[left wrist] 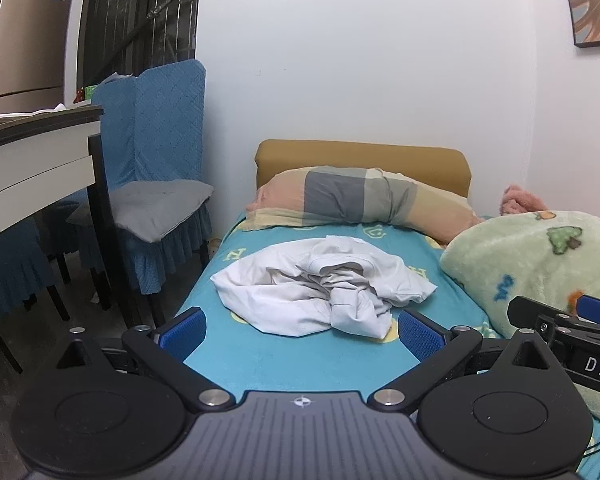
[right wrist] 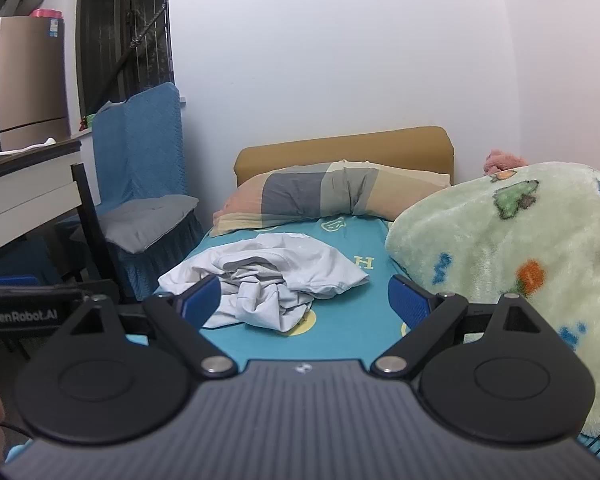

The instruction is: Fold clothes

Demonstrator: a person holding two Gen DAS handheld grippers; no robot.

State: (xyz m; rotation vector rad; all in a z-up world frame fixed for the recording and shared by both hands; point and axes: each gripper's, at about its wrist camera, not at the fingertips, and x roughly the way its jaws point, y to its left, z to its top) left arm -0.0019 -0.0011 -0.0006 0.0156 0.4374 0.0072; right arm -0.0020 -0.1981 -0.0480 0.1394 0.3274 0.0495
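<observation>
While I hold both grippers low over the foot of the bed (left wrist: 260,360), the crumpled white garment (left wrist: 320,284) lies on the teal sheet ahead of them, between the foot and the checked pillow (left wrist: 356,200). My left gripper (left wrist: 300,334) has its jaws spread wide with nothing between them; the garment's near edge sits just beyond and between its blue pads (left wrist: 184,334), not touching them. My right gripper (right wrist: 306,304) is likewise wide apart and empty, and from its camera the left pad overlaps the garment's near left edge, though I cannot tell whether they touch. The garment is so bunched that I cannot say what kind it is. The green fleece blanket (right wrist: 500,260) on the right hides that side of the bed and is cut off by the frame.
</observation>
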